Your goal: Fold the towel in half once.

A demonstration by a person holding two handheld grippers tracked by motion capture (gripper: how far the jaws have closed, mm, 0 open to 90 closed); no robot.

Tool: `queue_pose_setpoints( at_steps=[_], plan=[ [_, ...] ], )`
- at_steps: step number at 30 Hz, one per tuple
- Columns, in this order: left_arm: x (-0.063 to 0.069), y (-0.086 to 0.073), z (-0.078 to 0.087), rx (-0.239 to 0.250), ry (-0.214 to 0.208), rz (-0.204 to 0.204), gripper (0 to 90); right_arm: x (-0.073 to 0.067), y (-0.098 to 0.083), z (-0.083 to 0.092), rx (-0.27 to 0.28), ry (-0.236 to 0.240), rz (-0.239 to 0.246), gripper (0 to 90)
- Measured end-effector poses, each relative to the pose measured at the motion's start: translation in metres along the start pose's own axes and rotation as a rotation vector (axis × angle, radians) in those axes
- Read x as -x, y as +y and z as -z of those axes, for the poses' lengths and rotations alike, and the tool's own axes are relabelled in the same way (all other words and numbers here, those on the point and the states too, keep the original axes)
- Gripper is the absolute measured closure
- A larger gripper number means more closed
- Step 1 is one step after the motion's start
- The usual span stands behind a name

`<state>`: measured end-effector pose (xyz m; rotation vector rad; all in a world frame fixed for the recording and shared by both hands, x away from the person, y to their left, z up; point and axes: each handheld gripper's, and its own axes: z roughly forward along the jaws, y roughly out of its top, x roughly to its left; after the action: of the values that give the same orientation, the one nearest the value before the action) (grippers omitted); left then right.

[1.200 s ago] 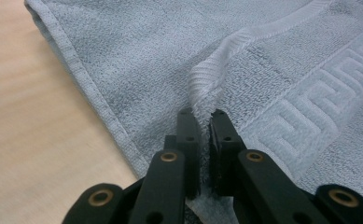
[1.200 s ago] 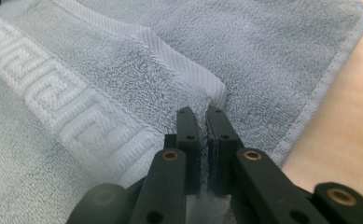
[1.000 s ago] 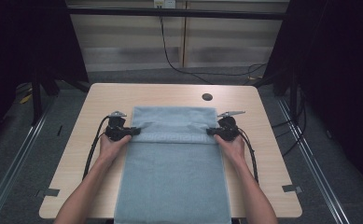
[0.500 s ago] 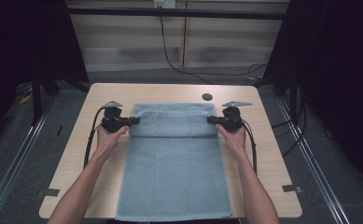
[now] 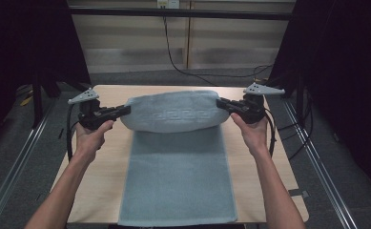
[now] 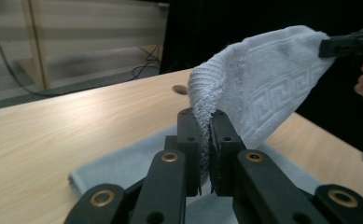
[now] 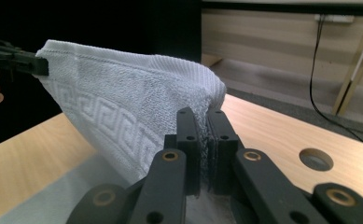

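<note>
Above the pale wooden bench [image 5: 102, 167]: 2 far corners of the light blue-grey terry towel [image 5: 173, 112] raised, near part flat; left hand-held gripper [image 5: 126, 110] and right hand-held gripper [image 5: 220, 103] each clamped on 1 corner; fold step, judged; next, carry the edge toward the near hem, level.

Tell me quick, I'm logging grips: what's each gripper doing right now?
Left gripper: closed on a corner of the pale blue terry towel.
Right gripper: closed on the towel's other far corner.
</note>
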<state>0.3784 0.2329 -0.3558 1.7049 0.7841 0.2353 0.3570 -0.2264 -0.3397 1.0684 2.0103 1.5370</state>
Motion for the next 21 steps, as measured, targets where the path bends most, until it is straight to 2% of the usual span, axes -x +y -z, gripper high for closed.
queue_pose_setpoints(
  at_steps=[3,4,7,8,10,11,12,13,14,15,16,17,18,19,20,21],
  plan=[
    [0.013,0.002,0.012,0.010,-0.031,-0.029,85.0,-0.012,0.004,0.014,0.006,0.013,0.030,85.9],
    [0.021,-0.002,0.018,0.005,-0.034,-0.046,85.0,-0.020,0.003,0.023,0.001,0.020,0.048,85.9],
    [0.027,-0.015,0.024,-0.015,-0.047,-0.043,84.9,-0.030,-0.006,0.032,-0.014,0.037,0.061,85.9],
    [0.027,-0.015,0.024,-0.015,-0.047,-0.043,84.9,-0.030,-0.006,0.032,-0.014,0.037,0.061,85.9],
    [0.030,-0.032,0.027,-0.043,-0.063,-0.035,84.9,-0.039,-0.020,0.038,-0.048,0.053,0.069,85.8],
    [0.030,-0.032,0.027,-0.043,-0.063,-0.035,84.9,-0.039,-0.020,0.038,-0.048,0.053,0.069,85.8],
    [0.031,-0.039,0.028,-0.050,-0.063,-0.036,84.9,-0.045,-0.034,0.042,-0.080,0.063,0.076,85.7],
    [0.033,-0.043,0.029,-0.053,-0.066,-0.031,84.9,-0.045,-0.034,0.042,-0.080,0.063,0.076,85.7],
    [0.036,-0.058,0.033,-0.072,-0.080,-0.033,84.8,-0.050,-0.047,0.045,-0.106,0.069,0.075,85.5],
    [0.036,-0.058,0.033,-0.072,-0.080,-0.033,84.7,-0.050,-0.047,0.045,-0.106,0.069,0.075,85.5],
    [0.037,-0.063,0.035,-0.078,-0.078,-0.033,84.7,-0.053,-0.060,0.050,-0.114,0.078,0.057,85.3],
    [0.042,-0.078,0.039,-0.095,-0.090,-0.033,84.6,-0.055,-0.069,0.052,-0.120,0.089,0.044,85.3],
    [0.043,-0.083,0.040,-0.103,-0.094,-0.032,84.5,-0.056,-0.078,0.053,-0.134,0.090,0.036,85.1],
    [0.043,-0.083,0.040,-0.103,-0.094,-0.032,84.4,-0.056,-0.078,0.053,-0.134,0.090,0.036,85.1],
    [0.045,-0.092,0.039,-0.122,-0.099,-0.031,84.4,-0.057,-0.084,0.053,-0.145,0.089,0.033,84.9],
    [0.047,-0.105,0.036,-0.153,-0.096,-0.025,84.3,-0.060,-0.105,0.053,-0.185,0.101,0.013,84.6]
  ],
)
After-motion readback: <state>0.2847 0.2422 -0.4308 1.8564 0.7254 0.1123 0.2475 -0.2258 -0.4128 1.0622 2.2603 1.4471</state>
